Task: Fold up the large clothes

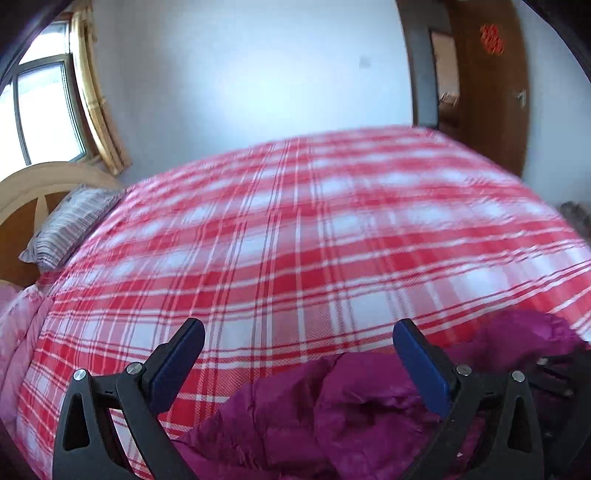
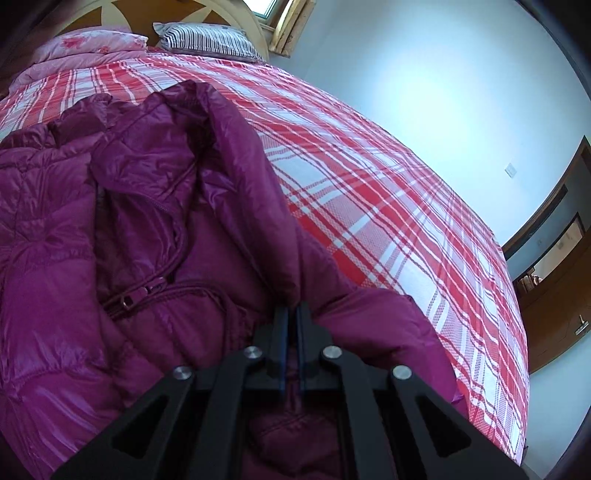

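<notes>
R claw (image 2: 291,314) clenched on purple jacket (image 2: 147,221) fold, L claw (image 1: 299,354) released over plaid bedspread (image 1: 295,221).

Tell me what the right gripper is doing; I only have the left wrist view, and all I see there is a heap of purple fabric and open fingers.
Observer: The right gripper is shut on a fold of the purple puffer jacket.
Operator: Say which part of the jacket it has.
Observer: A raised ridge of fabric beside the open front; the zipper pull lies to the left of the fingers.
Operator: Report what's at the head of the bed.
Observer: A pink floral quilt sits beside the striped pillow, in front of the headboard.
</notes>
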The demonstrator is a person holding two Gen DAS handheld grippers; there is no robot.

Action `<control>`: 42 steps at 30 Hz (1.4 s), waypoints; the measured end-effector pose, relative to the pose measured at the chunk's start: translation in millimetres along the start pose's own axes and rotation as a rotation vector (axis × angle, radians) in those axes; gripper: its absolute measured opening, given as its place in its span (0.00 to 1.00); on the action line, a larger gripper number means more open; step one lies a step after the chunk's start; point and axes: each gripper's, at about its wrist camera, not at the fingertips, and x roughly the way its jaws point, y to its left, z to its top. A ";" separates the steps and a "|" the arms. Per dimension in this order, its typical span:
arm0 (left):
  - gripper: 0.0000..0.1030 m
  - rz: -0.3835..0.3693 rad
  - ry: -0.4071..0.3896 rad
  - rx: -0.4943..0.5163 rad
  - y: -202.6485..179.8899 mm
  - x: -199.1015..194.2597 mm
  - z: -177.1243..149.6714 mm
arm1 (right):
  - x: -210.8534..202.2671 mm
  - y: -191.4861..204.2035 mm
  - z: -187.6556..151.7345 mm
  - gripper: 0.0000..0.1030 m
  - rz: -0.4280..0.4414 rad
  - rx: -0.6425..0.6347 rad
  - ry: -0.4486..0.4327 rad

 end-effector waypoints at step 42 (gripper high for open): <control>0.99 -0.210 -0.094 0.027 -48.6 -31.7 -40.4 | -6.0 -53.3 -8.4 0.24 0.042 0.579 0.075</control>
